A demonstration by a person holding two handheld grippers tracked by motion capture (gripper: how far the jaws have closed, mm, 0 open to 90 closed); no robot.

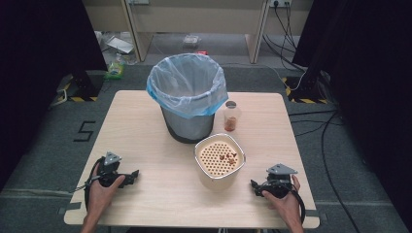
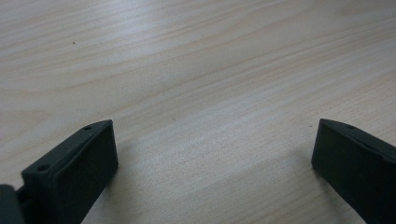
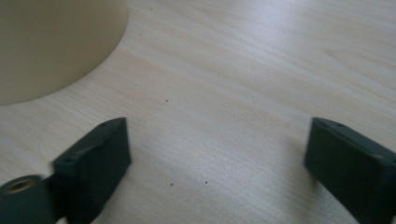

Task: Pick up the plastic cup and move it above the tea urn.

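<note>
I see my right gripper (image 1: 254,186) and left gripper (image 1: 132,175) both spread wide and holding nothing, the cream perforated container (image 1: 219,161) between them.

I've got bare table (image 1: 145,121) ahead of my left gripper (image 1: 130,176), open wood right up to the bin (image 1: 187,97). My right gripper (image 1: 254,187) sits near the cream strainer pot (image 1: 219,162), which blocks its way toward the middle. The small jar (image 1: 231,116) stands just beside the bin, narrowing that gap. The right edge is free.
</note>
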